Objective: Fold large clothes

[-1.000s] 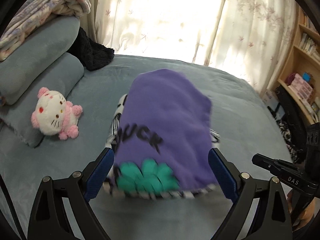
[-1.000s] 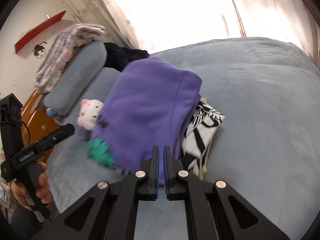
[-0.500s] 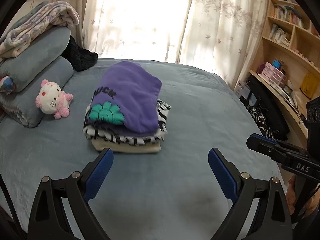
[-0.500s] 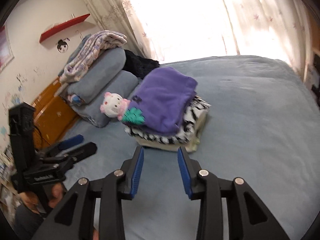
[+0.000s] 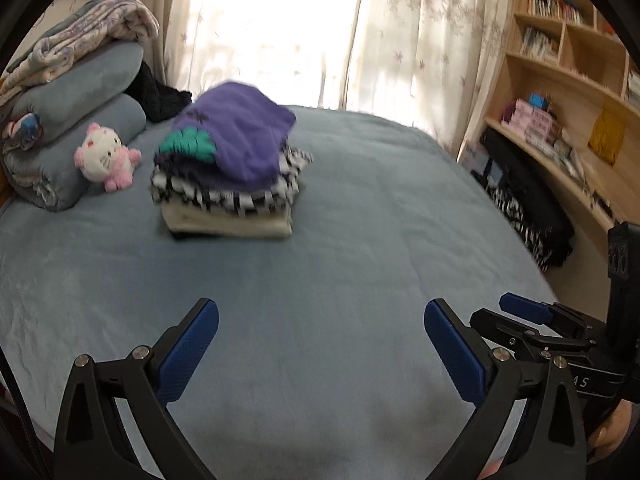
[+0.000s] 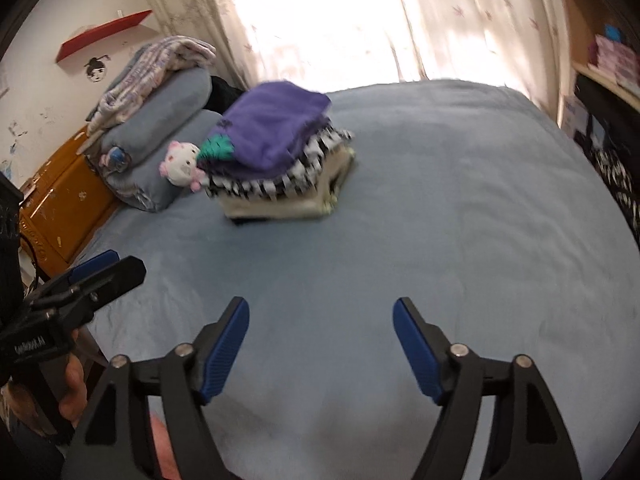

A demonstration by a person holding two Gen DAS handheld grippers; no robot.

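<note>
A folded purple garment [image 5: 244, 140] with a green print lies on top of a stack of folded clothes [image 5: 228, 208] on the blue bed [image 5: 340, 280]. The stack also shows in the right wrist view [image 6: 280, 176], with the purple garment [image 6: 276, 128] uppermost. My left gripper [image 5: 320, 352] is open and empty, well back from the stack over bare bedding. My right gripper [image 6: 320, 344] is open and empty, also well back. Each gripper shows at the edge of the other's view, the right one [image 5: 532, 316] and the left one [image 6: 100, 272].
A pink and white plush toy [image 5: 106, 156] lies left of the stack, against grey pillows [image 5: 76, 108] topped by a folded blanket [image 5: 92, 36]. Curtains [image 5: 320, 32] hang behind the bed. A wooden bookshelf [image 5: 568, 92] stands right. An orange cabinet [image 6: 60, 204] stands left.
My right gripper let go of the purple garment and opened wide. Both grippers pulled back from the stack, which now sits far ahead of them.
</note>
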